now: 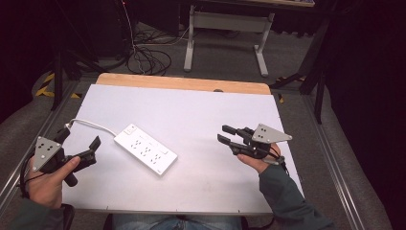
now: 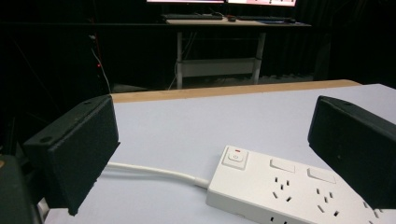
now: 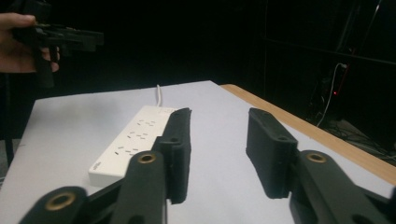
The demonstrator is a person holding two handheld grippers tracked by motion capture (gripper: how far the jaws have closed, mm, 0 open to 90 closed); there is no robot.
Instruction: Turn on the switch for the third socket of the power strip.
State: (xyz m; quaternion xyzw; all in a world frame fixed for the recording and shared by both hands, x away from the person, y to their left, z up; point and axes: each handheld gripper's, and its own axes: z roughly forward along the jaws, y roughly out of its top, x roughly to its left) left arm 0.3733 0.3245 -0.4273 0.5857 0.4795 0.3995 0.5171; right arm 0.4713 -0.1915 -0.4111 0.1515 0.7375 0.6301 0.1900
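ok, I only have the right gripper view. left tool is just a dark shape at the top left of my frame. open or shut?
Observer: Open. In the high view the left tool has its jaws spread wide, with nothing between them.
Operator: is it touching the power strip? and which end is the switch on?
Observer: Not touching. It sits apart from the power strip, off its cable end. The left gripper view shows a power button with a small red mark at that end, next to where the white cable enters.
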